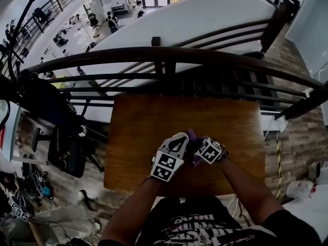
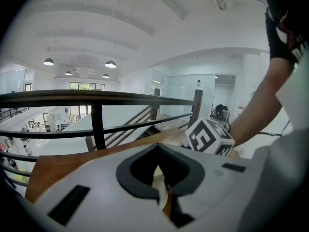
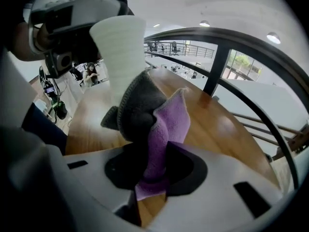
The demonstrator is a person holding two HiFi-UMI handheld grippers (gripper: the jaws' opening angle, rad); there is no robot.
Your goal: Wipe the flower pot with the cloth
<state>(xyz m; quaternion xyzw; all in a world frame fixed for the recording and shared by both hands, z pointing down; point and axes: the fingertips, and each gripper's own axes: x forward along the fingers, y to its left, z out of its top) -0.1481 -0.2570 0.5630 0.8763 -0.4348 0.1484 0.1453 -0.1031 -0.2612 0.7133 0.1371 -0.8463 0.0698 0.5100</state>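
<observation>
In the right gripper view a white ribbed flower pot (image 3: 119,42) hangs above the wooden table (image 1: 138,137), with my left gripper (image 3: 67,28) shut on it from the upper left. My right gripper (image 3: 149,178) is shut on a grey and purple cloth (image 3: 161,124), whose bunched end presses against the pot's lower side. From the head view both grippers meet near the table's front middle, the left gripper (image 1: 180,140) beside the right gripper (image 1: 197,146), with a bit of purple cloth (image 1: 191,135) between them. Only a cream sliver of the pot (image 2: 157,174) shows between the left jaws.
A dark metal railing (image 1: 169,55) runs along the table's far edge, with an open drop to a lower floor behind it. A black office chair (image 1: 66,147) stands left of the table. The person's arms and torso fill the near side.
</observation>
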